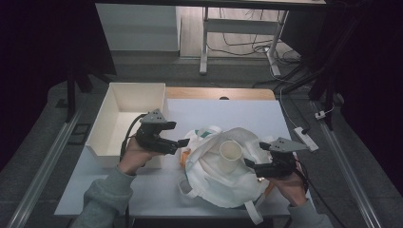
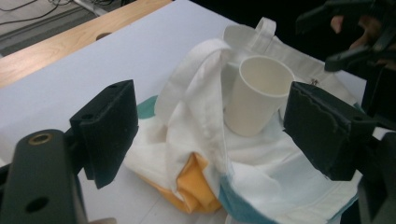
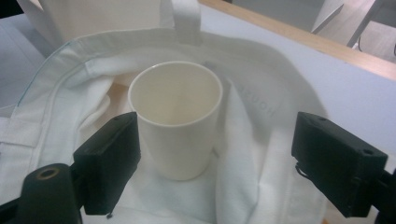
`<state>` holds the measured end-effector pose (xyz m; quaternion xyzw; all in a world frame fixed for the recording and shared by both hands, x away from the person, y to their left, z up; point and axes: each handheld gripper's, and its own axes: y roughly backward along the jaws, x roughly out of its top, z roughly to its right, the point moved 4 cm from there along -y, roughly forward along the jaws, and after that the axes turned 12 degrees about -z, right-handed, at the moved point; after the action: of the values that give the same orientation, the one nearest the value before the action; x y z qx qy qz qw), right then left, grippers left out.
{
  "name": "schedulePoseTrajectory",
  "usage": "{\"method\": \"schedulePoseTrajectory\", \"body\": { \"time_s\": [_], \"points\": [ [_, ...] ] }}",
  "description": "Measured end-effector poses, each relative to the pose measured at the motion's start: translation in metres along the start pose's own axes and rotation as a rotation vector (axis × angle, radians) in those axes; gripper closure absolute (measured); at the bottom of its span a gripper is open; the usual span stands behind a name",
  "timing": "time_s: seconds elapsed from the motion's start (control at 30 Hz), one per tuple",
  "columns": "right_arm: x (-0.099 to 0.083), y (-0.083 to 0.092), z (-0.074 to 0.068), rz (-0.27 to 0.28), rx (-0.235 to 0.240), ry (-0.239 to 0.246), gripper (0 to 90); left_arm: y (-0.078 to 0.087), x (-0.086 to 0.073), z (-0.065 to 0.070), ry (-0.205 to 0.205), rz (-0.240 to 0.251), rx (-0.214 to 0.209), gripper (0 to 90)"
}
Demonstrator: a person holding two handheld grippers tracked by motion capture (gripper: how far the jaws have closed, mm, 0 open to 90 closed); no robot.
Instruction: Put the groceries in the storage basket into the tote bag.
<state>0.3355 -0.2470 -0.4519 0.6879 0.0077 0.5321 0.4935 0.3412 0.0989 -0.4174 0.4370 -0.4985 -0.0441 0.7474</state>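
Note:
A crumpled white tote bag (image 1: 214, 183) lies on the white table, with orange cloth (image 2: 196, 184) and a teal patch showing at its near edge. On top of the bag a white paper cup (image 1: 231, 154) stands upright, empty inside. My left gripper (image 1: 176, 134) hovers at the bag's left edge, open, with the bag's strap and folds (image 2: 201, 107) ahead between its jaws and the cup (image 2: 257, 93) beyond. My right gripper (image 1: 256, 154) sits just right of the cup, open; its jaws flank the cup (image 3: 175, 116) without touching it.
A white open bin (image 1: 102, 142) stands at the table's left, right beside my left hand. The table's far wooden edge (image 1: 218, 93) runs behind the bag. A power strip (image 1: 306, 137) lies on the floor to the right. Bare tabletop (image 1: 157, 190) lies in front of the bag.

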Motion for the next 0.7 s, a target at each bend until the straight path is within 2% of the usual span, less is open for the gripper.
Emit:
{"method": "schedulePoseTrajectory", "body": {
  "time_s": [0.27, 0.5, 0.7],
  "points": [
    [-0.004, 0.007, 0.014, 0.007, -0.01, -0.024, 21.5, 0.004, -0.016, 0.0, -0.004, -0.025, 0.02, 18.8],
    [-0.007, 0.015, 0.025, 0.012, -0.022, -0.033, 22.3, 0.011, -0.021, -0.001, -0.016, -0.026, 0.029, 18.8],
    [-0.008, 0.018, 0.027, 0.005, -0.025, -0.038, 22.7, 0.007, -0.023, -0.004, -0.007, -0.042, 0.03, 18.8]
  ]
}}
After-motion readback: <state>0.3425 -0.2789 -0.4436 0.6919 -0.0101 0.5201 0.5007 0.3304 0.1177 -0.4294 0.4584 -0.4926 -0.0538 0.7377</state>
